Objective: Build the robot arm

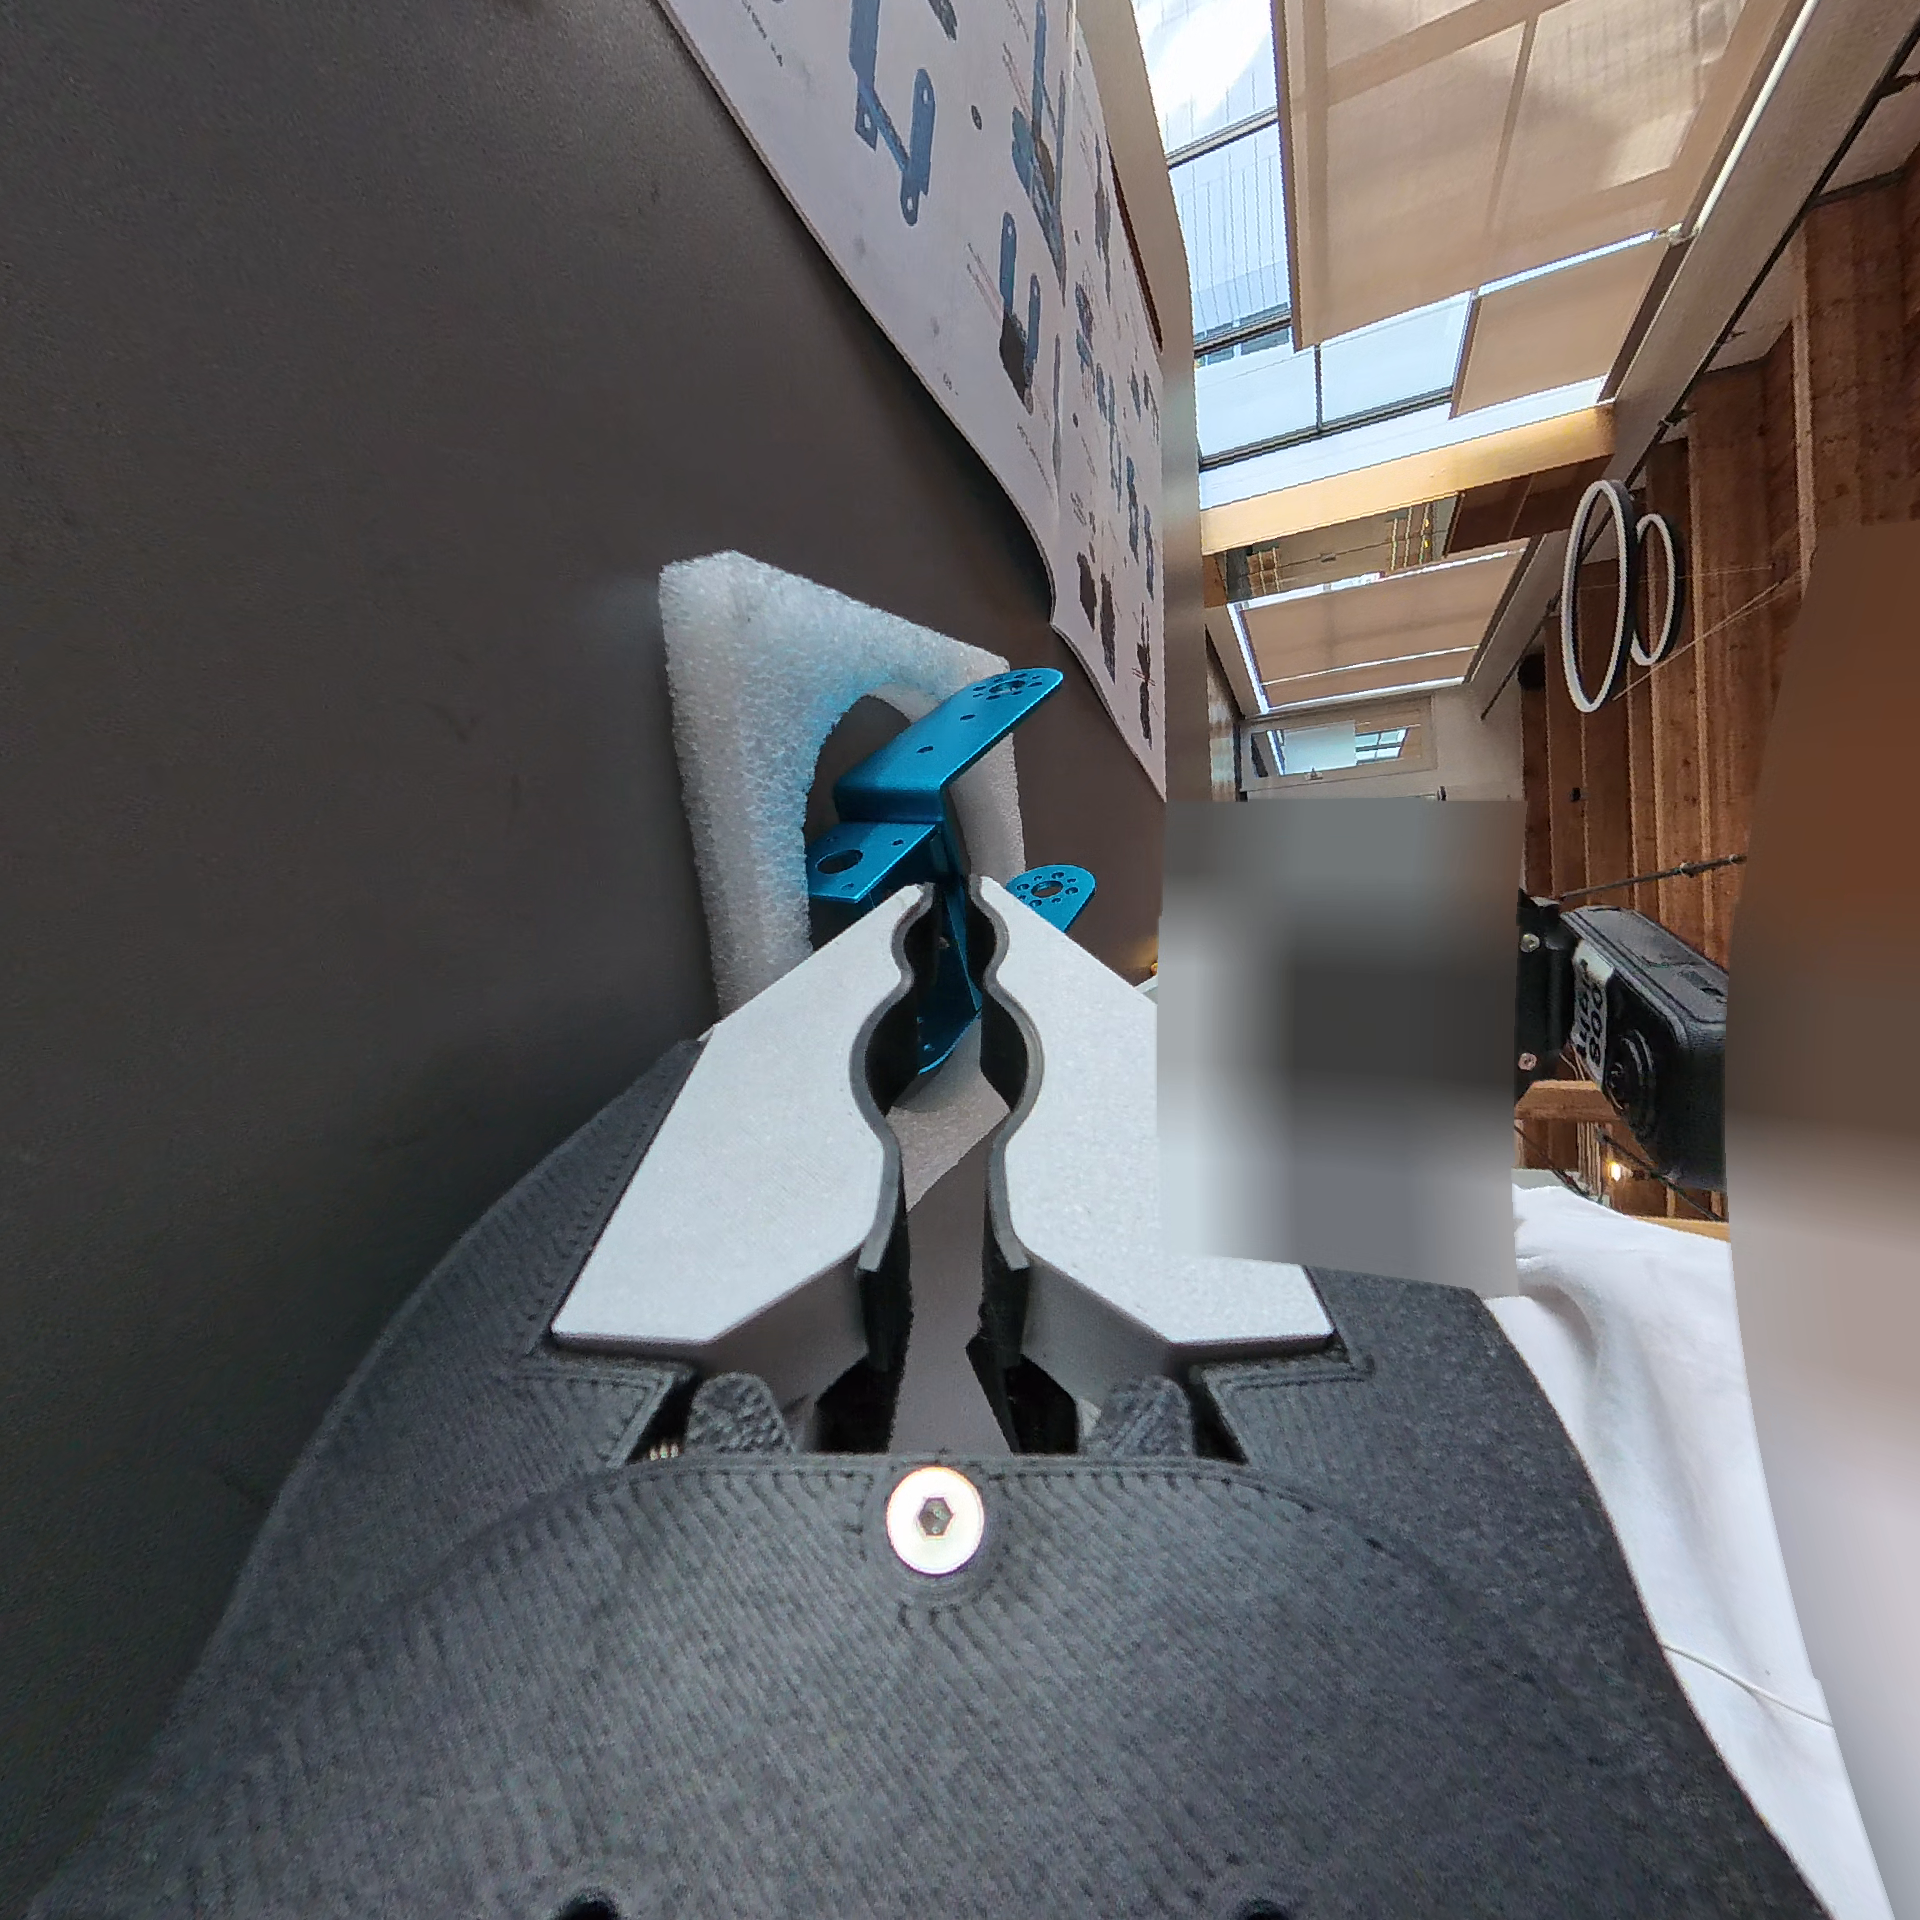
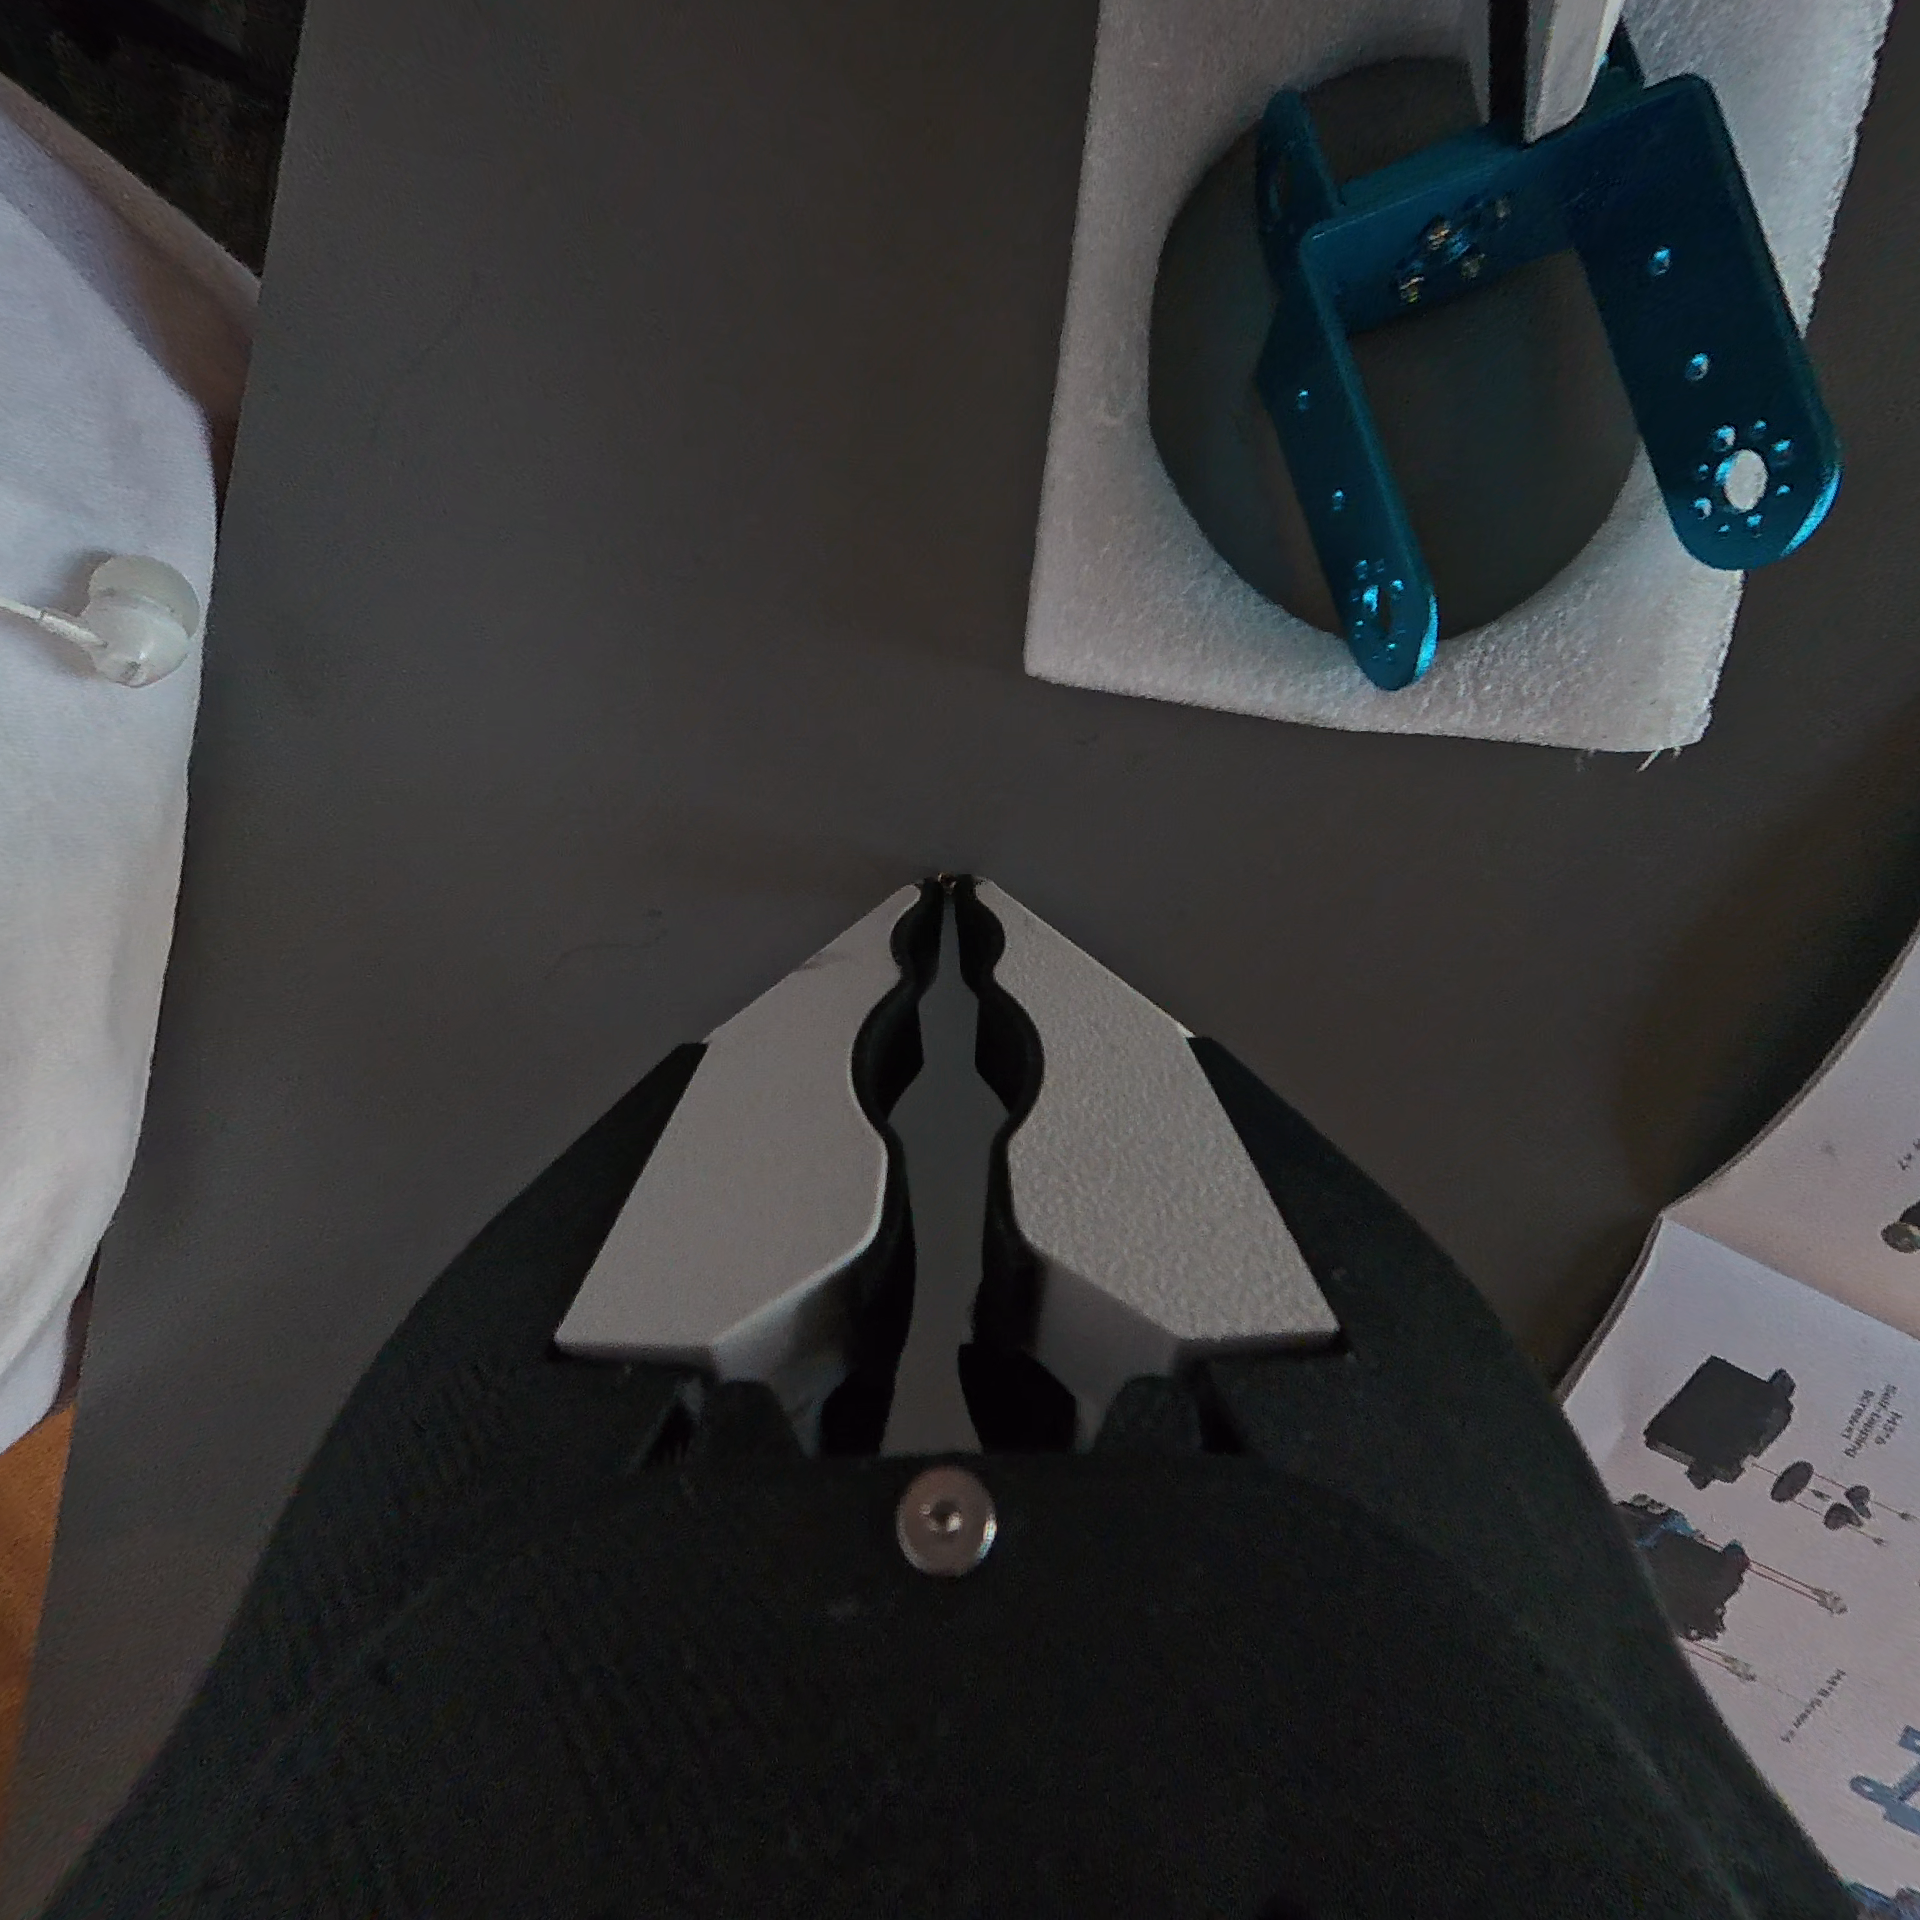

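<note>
Left wrist view: the left claw pinches one blue metal bracket assembly at mid-frame, held against one white foam block on the dark bench. Right wrist view: the right claw is pressed nearly together – a tiny glint at its tips, unidentifiable; upper right, two joined U-shaped brackets over the foam's oval cutout; two printed sheets at lower right.
</note>
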Demonstrator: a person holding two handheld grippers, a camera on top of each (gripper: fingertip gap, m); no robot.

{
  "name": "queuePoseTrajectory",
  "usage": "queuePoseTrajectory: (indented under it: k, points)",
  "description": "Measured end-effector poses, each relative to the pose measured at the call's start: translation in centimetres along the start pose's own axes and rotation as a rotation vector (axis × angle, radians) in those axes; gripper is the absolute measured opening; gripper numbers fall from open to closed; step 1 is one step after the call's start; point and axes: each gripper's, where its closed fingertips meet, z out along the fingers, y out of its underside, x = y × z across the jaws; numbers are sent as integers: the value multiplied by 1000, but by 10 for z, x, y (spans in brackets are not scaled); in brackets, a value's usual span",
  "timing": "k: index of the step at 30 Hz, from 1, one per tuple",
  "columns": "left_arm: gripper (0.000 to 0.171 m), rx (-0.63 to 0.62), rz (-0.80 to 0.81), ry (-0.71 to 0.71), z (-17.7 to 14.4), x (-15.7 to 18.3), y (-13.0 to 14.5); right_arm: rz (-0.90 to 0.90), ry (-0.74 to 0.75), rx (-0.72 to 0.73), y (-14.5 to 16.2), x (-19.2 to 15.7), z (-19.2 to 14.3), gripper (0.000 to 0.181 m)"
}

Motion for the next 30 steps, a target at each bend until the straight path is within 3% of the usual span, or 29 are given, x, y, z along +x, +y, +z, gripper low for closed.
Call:
queuePoseTrajectory:
  k: [8, 13, 15, 19, 30]
  points:
    - [2, -1, -2, 9, 0, 0, 0, 25, 4, 70, 1, 6, -5, 0]
    - [2, 1, -2, 14, 0, 0, 0, 2, -4, 160, -3, 4, -6, 10]
    - [1, 0, -1, 16, 0, 1, 0, -39, -18, 156, -3, 1, -7, 11]
    - [2, 1, 2, 23, 0, 1, 0, -286, 3, 108, -2, 3, -7, 11]
    - [2, 16, 8, 29, 0, 1, -1, -223, -131, 50, -2, 3, 0, 10]
